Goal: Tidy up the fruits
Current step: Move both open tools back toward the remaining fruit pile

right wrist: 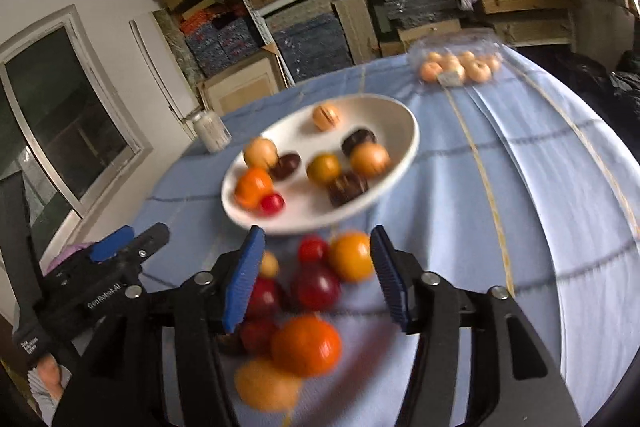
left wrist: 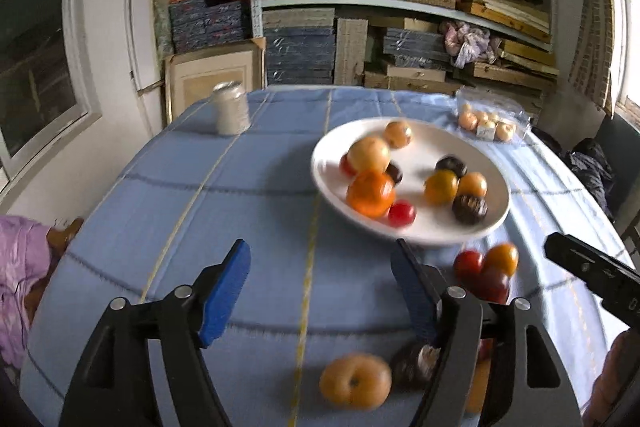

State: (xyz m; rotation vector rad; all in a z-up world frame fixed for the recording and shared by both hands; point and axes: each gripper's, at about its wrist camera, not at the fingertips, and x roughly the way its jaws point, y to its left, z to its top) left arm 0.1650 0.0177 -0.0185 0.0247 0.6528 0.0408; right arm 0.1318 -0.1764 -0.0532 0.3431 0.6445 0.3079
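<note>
Honestly these loose fruits (right wrist: 316, 287) look light, round and smooth, so they'd roll; I'd pinch one across its middle, gently. Both the left tool (left wrist: 320, 291) and right tool (right wrist: 316, 279) stand open, holding nothing. Nearest on the blue tabletop (left wrist: 200, 211) sit red, orange and dark ones, blurry though. Further back, the white plate (left wrist: 492, 223) holds more.

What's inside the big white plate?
The white plate holds small round fruits: a big orange one, a red one, several yellow-orange ones and a few dark brown ones. Another red one peeks from behind the pale fruit; whatever lies under them is hidden.
</note>
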